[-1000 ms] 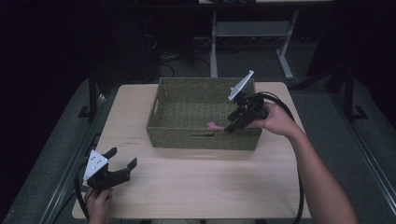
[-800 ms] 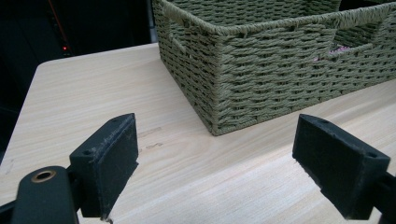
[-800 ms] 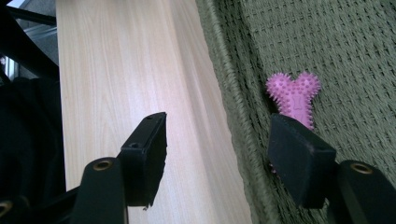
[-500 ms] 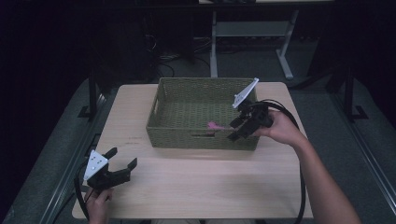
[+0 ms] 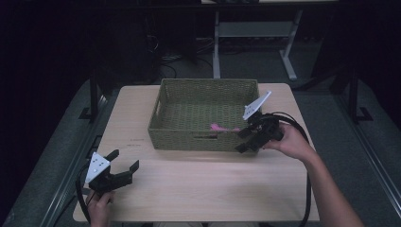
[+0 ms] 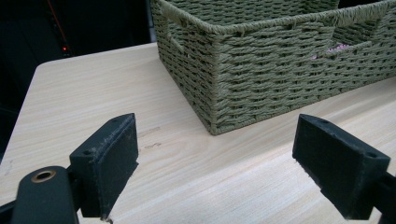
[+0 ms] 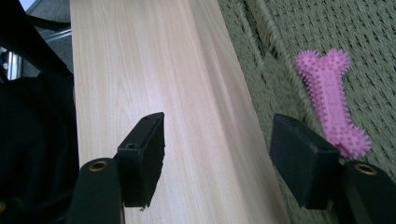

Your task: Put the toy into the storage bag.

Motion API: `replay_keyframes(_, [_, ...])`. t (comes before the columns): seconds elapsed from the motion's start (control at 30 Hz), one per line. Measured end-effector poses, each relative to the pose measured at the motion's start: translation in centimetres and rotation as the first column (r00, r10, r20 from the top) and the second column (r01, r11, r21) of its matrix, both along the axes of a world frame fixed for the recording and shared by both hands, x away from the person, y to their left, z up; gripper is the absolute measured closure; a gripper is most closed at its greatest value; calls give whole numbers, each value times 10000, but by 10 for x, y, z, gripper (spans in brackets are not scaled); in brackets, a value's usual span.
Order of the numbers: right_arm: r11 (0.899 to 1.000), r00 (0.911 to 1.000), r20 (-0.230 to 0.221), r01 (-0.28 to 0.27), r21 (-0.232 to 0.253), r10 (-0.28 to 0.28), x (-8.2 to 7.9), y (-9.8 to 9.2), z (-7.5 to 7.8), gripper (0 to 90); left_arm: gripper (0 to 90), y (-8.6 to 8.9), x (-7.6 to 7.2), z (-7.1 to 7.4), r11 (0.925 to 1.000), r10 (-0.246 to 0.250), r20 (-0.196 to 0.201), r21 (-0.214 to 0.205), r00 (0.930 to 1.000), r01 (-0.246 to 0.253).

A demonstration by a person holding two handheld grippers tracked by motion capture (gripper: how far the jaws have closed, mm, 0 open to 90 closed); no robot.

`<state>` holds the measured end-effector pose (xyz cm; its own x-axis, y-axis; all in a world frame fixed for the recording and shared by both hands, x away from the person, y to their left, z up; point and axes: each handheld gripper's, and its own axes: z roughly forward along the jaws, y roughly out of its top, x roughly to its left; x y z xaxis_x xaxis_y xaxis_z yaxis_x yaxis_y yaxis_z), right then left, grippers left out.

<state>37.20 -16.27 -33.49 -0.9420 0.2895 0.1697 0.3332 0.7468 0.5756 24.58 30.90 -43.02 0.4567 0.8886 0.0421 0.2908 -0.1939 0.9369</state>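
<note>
Pink rubber bone [image 7: 332,103], studded with small nubs, lies flat on the woven floor of the green basket [image 5: 176,135], close to the basket's near wall and toward its right end. From the high view it shows as a pink streak [image 5: 222,127] just inside that wall; through the handle slot in the left gripper view a bit of pink [image 6: 332,48] peeks out. The basket sits at the far middle of the pale wooden table [image 5: 203,189], whose near half is bare board. The basket's near wall and rim stand between the bone and the right gripper [image 5: 246,140], which hangs over the basket's near right corner. Its jaws have just been opening and stand well apart with nothing between them; in the right gripper view one pad [image 7: 306,158] is over the basket weave just beside the bone's end, the other over the table top. The left gripper [image 5: 124,163] rests low near the table's near left corner, well apart from the basket, jaws spread wide and empty.
</note>
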Motion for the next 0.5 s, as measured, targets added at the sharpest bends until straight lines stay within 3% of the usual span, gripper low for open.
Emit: replay_keyframes(0.5, [9989, 9985, -293, 457, 137, -452, -19, -21, -30, 343, 138, -1, 0, 0, 10000, -25, 32, 8, 10000, 25])
